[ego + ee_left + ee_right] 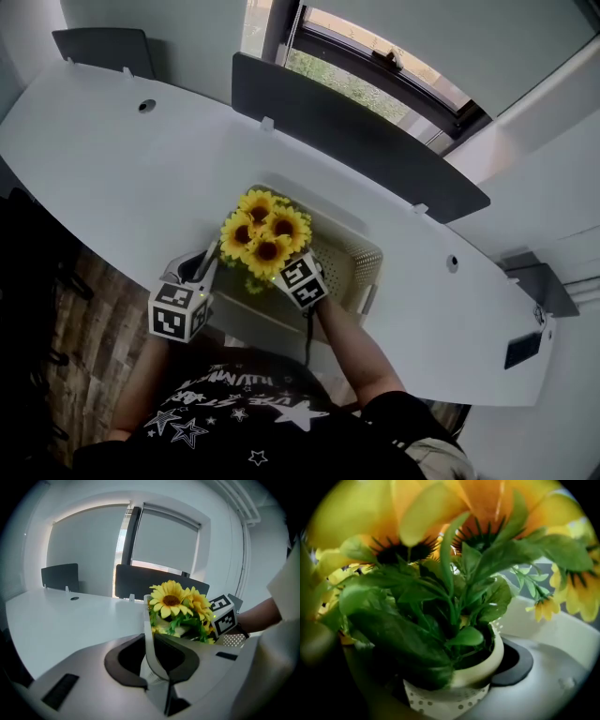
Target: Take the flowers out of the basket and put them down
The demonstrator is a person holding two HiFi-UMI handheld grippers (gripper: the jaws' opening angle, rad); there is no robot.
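Here, sunflowers (pixel 265 232) in cream pot (pixel 485 663), at white basket (pixel 361 258) left end.

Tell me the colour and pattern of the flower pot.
The pot is cream with a dotted white band; right gripper view shows it best.

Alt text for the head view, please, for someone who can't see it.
Seen from above, yellow sunflowers stand over a white basket on a white desk. The right hand-held gripper reaches under the blooms; the left hand-held gripper holds the basket's left edge.
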